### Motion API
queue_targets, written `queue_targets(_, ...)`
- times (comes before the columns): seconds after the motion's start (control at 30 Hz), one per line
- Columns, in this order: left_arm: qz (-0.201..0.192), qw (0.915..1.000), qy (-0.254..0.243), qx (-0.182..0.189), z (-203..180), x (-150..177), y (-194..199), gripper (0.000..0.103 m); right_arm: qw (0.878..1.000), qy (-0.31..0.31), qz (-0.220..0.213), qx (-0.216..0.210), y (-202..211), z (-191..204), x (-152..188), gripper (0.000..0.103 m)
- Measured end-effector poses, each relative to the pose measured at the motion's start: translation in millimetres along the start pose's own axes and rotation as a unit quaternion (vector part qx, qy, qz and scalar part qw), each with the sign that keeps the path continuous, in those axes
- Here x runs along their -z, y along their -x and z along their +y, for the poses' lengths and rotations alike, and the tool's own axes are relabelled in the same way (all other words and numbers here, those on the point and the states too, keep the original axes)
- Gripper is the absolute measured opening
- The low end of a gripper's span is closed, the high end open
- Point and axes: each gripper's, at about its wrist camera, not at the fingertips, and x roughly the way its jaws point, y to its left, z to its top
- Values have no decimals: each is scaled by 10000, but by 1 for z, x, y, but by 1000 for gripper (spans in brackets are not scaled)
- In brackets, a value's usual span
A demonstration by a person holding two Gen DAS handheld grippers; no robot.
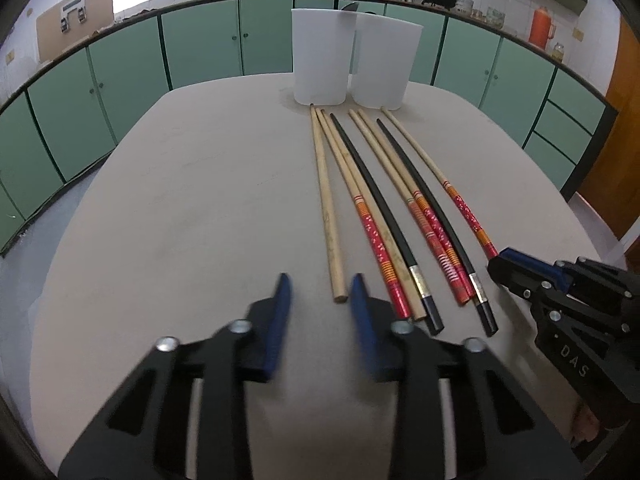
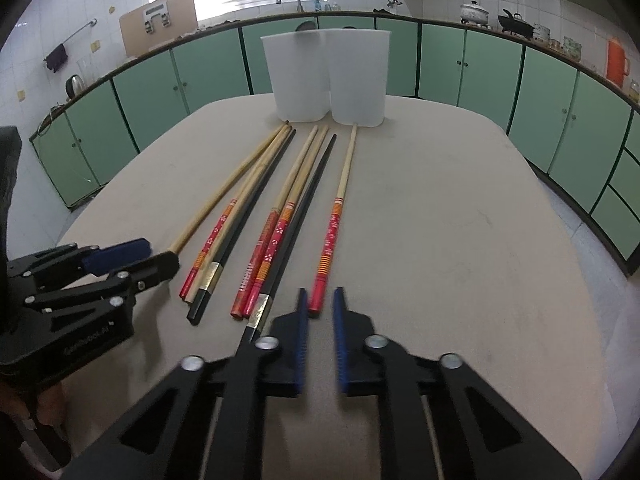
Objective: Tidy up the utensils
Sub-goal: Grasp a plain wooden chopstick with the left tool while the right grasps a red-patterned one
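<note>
Fingers flanking lengthwise red-handled chopstick

1. Two containers stand side by side, touching, near the table's far edge.
2. Chopsticks lie in a row before them, tips toward the containers.
3. One chopstick lies apart at the row's right end.
</note>
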Motion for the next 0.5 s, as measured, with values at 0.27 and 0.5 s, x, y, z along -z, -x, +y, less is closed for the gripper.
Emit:
queue_targets(0.27, -179, 9998, 11, 99, 2, -5, 14, 6, 9998, -95, -144, -10, 14, -12, -4, 6)
queue_targets(0.5, -829, 9963, -219, -96, 2, -27, 63, 6, 9978, 79, -650, 131, 54, -21, -24, 6)
